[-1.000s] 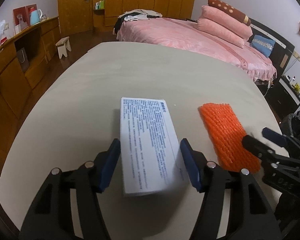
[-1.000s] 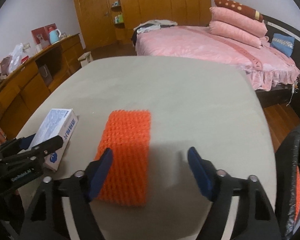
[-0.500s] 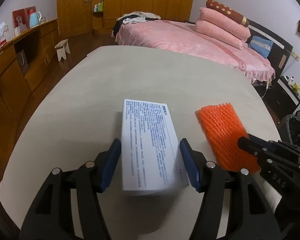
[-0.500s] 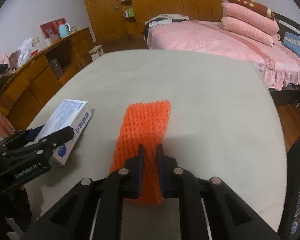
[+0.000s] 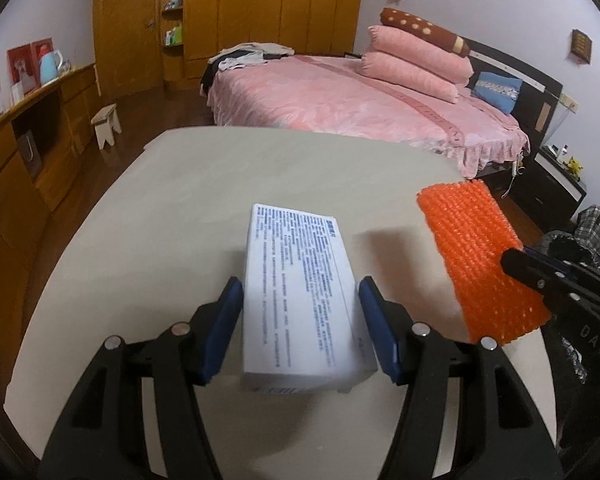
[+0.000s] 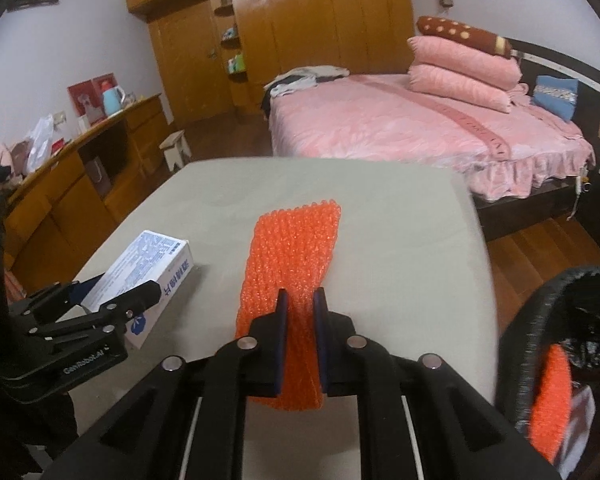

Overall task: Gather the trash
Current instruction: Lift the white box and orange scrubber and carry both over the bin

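Note:
A white box with blue print point(image 5: 296, 264) hangs just above the beige table point(image 5: 220, 184), casting a shadow. My left gripper point(image 5: 300, 282) is shut on its long sides. An orange foam net point(image 6: 296, 240) is pinched at its near end by my right gripper point(image 6: 301, 292), which is shut on it; its far end droops toward the table. In the left wrist view the orange net point(image 5: 472, 248) sits to the right with the right gripper point(image 5: 516, 256) on it. The right wrist view shows the box point(image 6: 148, 256) at the left in the left gripper point(image 6: 128, 284).
A black lined trash bin point(image 6: 540, 320) stands off the table's near right corner with an orange piece point(image 6: 550, 400) inside. Beyond the table are a pink bed point(image 5: 340, 100), a wooden cabinet point(image 5: 28, 140) on the left and a small stool point(image 5: 106, 122).
The right gripper closed on the near end of the orange net and raised it. The left gripper rose with the white box, now clear of the table.

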`<state>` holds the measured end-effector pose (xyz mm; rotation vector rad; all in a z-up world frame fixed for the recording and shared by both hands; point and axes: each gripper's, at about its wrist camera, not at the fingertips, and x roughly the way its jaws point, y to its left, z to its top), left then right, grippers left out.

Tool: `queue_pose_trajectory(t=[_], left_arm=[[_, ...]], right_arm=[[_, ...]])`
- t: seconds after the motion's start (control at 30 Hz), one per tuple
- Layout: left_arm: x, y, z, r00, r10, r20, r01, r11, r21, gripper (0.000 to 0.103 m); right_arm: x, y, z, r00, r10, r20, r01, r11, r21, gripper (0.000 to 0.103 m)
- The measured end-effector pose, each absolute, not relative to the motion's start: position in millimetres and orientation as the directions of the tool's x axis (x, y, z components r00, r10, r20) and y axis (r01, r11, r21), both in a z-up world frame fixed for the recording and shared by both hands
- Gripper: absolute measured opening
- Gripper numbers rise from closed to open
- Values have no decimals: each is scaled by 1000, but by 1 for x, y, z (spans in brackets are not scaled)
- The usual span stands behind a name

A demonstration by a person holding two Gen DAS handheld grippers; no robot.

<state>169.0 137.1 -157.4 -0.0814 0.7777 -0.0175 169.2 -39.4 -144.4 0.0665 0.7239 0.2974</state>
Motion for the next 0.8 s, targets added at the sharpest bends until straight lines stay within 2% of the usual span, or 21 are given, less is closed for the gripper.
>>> queue_pose_trajectory(t=[0.8], left_arm=[[150,-9,-120,727,-242,-642,238,967,-95,58]], right_arm=[[123,-167,-109,802,90,-591,-19,992,125,12]])
